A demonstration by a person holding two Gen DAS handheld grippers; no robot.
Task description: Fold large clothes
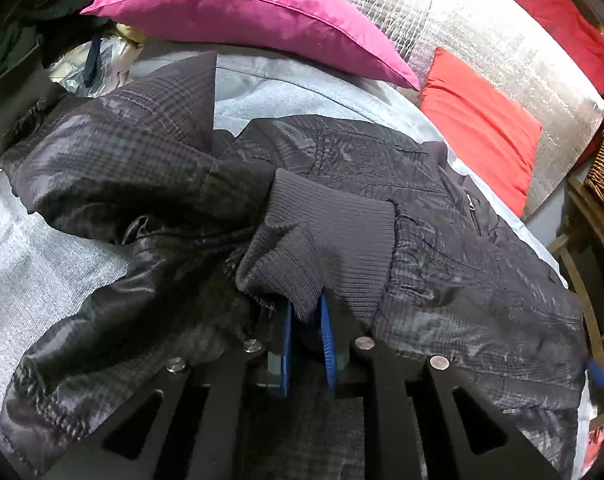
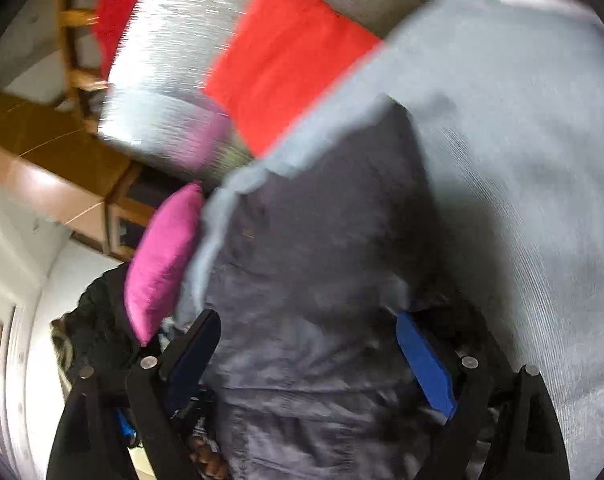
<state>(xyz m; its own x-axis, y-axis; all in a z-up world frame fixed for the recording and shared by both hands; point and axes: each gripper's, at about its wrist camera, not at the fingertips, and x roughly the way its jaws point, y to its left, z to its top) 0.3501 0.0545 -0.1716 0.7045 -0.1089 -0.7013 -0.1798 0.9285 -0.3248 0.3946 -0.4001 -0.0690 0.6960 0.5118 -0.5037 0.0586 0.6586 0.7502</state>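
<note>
Left claw (image 1: 306, 322) pinching jacket cuff (image 1: 322, 240), right claw (image 2: 302, 360) spread (jacket beneath)

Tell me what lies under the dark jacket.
Under the dark jacket lies a light grey cover, showing beside and beyond it. Whatever sits directly beneath the jacket's body is covered. The left gripper pinches its ribbed cuff.

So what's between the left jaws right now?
In the left wrist view, the left gripper is shut on the jacket's ribbed cuff; only that knit edge sits between its jaws.
</note>
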